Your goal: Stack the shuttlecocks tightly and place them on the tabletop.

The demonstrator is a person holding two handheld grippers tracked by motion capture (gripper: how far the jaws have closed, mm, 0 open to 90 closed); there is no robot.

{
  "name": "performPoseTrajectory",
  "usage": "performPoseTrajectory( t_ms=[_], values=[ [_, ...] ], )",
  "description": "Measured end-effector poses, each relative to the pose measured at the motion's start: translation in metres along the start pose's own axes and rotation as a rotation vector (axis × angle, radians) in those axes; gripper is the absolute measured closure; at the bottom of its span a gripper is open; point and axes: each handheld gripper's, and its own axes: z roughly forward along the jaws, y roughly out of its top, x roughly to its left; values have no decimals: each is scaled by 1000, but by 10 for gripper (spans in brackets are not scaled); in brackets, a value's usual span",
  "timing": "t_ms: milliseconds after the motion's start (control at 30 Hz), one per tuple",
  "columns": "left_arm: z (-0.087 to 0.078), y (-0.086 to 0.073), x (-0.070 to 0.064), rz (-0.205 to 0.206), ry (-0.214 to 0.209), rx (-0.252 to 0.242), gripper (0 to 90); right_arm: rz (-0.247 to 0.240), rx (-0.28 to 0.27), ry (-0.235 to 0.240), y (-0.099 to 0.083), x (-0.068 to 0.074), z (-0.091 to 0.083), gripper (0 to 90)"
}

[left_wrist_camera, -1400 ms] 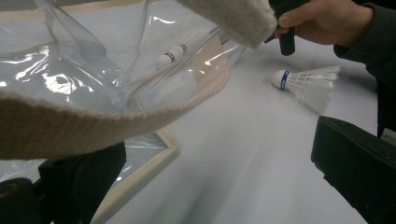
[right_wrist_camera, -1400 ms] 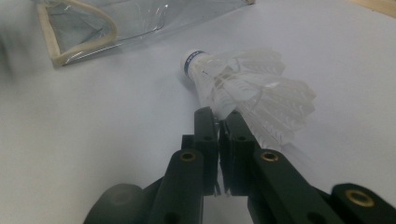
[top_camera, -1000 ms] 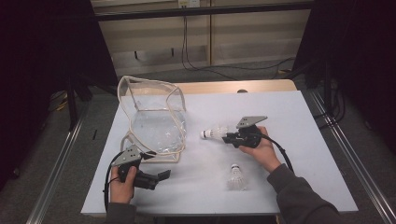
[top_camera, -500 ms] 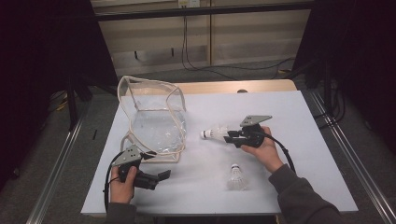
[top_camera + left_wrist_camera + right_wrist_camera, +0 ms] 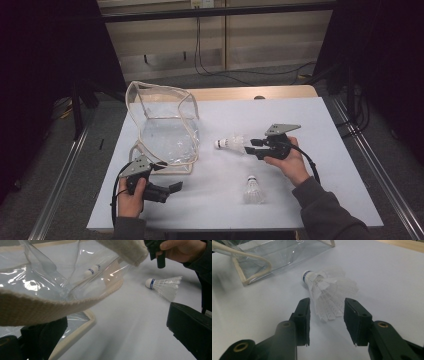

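A: High view first: where does everything sit around the clear bag (image 5: 167, 131)?

B: The bag stands on the table (image 5: 340, 165) with its cream handle (image 5: 150, 165) trailing toward the person. One shuttlecock (image 5: 231, 144) lies on its side just beside the bag, cork pointing at it. A second shuttlecock (image 5: 253, 190) stands on its feathers farther from the bag, toward the person.

A: And the right gripper (image 5: 252, 145)?

B: In the right gripper view its jaws stand apart on either side of the first shuttlecock's feather skirt (image 5: 332, 300), not yet pressing it.

A: The left gripper (image 5: 172, 189)?

B: It rests near the bag's front corner. In the left gripper view the jaws look spread, with the handle (image 5: 62, 307) draped across the frame; whether it holds anything I doubt.

A: What might go wrong?

B: I'd judge the feathers the weak spot: a hard squeeze could crush them, and a grip so far from the cork could let the shuttlecock pivot or slip. With nothing holding the bag's mouth wide, the floppy wall could also block the drop.
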Motion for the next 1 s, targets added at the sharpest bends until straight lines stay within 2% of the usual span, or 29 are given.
performPoseTrajectory(
  t_ms=[233, 1000],
  values=[
    [0, 0, 0, -3, 0, -3, 29, 13, -14, -7, -2, 0, -10, 512],
    [-1, 0, -1, -3, 2, -8, 29, 44, -39, -10, -6, 7, -24, 300]
  ],
)
